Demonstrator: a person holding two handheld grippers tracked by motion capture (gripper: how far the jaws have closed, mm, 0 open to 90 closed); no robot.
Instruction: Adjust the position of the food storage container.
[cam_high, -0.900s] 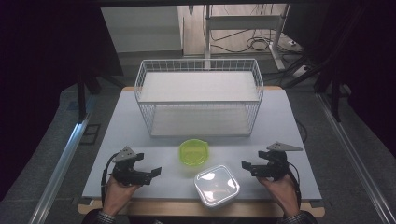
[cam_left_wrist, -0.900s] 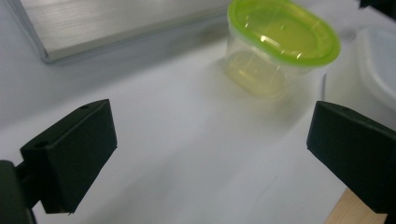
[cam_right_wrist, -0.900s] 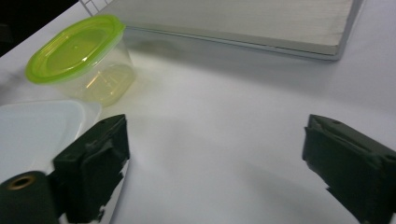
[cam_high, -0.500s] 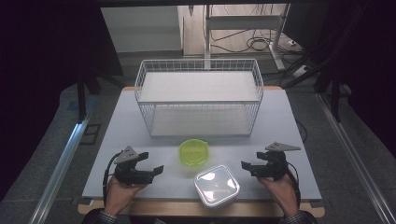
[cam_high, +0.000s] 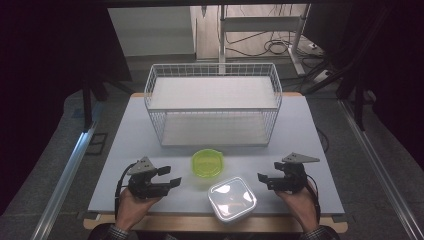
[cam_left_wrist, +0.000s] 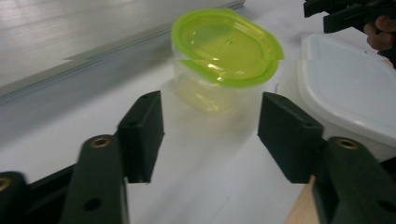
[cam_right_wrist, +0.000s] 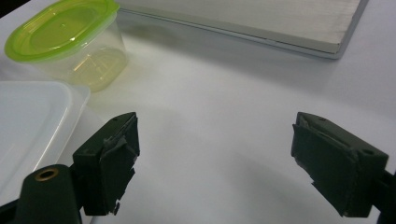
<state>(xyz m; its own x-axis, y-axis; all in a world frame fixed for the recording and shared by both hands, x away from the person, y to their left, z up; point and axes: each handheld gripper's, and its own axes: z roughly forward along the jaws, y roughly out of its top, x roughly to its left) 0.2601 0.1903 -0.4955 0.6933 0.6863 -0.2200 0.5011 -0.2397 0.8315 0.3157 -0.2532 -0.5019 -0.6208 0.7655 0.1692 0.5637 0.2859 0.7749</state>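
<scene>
A round clear container with a lime-green lid (cam_high: 207, 163) stands at the middle of the white table (cam_high: 125, 145), just in front of a wire basket (cam_high: 212, 66). A square clear container with a white lid (cam_high: 231, 198) sits near the front edge, to the right of the green one. My left gripper (cam_high: 171, 176) rests low at the front left, open and empty, pointing at the green-lidded container (cam_left_wrist: 226, 44). Its jaws (cam_left_wrist: 210, 133) stand apart a short way from that container. My right gripper (cam_high: 264, 181) is open and empty at the front right, beside the square container (cam_right_wrist: 28, 116).
The white wire basket spans the back half of the table, its grey floor (cam_right_wrist: 243, 18) raised a little. Bare table surface lies left and right of the two containers. A metal rail (cam_high: 65, 175) runs along the floor at left, cables and a rack behind.
</scene>
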